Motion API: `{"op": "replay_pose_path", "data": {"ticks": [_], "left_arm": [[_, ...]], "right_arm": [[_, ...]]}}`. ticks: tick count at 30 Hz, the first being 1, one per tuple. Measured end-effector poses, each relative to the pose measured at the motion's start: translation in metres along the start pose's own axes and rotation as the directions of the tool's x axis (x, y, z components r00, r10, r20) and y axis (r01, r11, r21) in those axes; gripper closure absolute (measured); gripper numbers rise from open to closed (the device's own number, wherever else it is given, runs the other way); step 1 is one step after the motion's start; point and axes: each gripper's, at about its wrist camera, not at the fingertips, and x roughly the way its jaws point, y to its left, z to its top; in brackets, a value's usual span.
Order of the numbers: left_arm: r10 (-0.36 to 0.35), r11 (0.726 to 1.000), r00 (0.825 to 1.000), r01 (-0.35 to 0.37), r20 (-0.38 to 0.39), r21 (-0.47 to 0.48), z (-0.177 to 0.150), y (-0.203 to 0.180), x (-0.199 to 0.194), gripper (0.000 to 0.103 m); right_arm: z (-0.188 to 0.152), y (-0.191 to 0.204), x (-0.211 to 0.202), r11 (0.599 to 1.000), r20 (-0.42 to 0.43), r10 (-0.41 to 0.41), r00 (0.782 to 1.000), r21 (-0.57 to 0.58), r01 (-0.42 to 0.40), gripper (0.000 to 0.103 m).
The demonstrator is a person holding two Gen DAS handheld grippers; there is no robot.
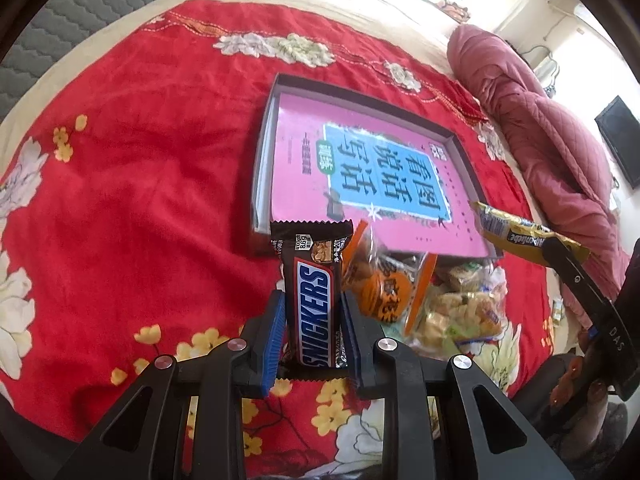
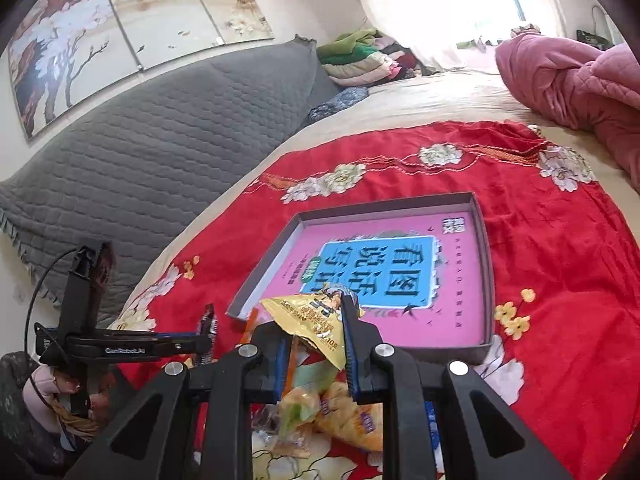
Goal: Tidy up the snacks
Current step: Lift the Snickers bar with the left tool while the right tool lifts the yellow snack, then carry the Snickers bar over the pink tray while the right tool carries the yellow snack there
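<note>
My left gripper (image 1: 313, 304) is shut on a brown Snickers bar (image 1: 314, 292), held lengthwise above the red floral blanket, just short of the near edge of a shallow grey box (image 1: 366, 98) with a pink book cover inside. My right gripper (image 2: 316, 334) is shut on a yellow Alpenliebe candy packet (image 2: 310, 324); the same candy packet (image 1: 516, 232) shows at the right of the left wrist view, near the box's near right corner. The grey box (image 2: 486, 276) lies ahead of the right gripper. The left gripper (image 2: 202, 344) appears side-on at the left there.
A heap of wrapped snacks (image 1: 452, 304) with an orange-labelled pack (image 1: 386, 288) lies on the red blanket (image 1: 140, 200) just before the box. A pink quilt (image 1: 552, 140) is bunched at the right. A grey padded headboard (image 2: 152, 152) stands behind the bed.
</note>
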Motion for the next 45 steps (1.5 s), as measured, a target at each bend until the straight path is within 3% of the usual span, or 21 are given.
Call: {"op": "replay_pose_path", "data": {"ticks": [13, 45], "left_arm": [[0.007, 1.000, 0.999, -0.008, 0.053, 0.009, 0.030, -0.011, 0.006, 0.075], [0.055, 0.998, 0.997, -0.055, 0.045, 0.014, 0.064, -0.028, 0.060, 0.075]], "right_arm": [[0.010, -0.031, 0.005, 0.996, 0.006, -0.075, 0.997, 0.039, 0.074, 0.080], [0.017, -0.062, 0.035, 0.979, -0.051, -0.203, 0.978, -0.011, 0.203, 0.080]]}}
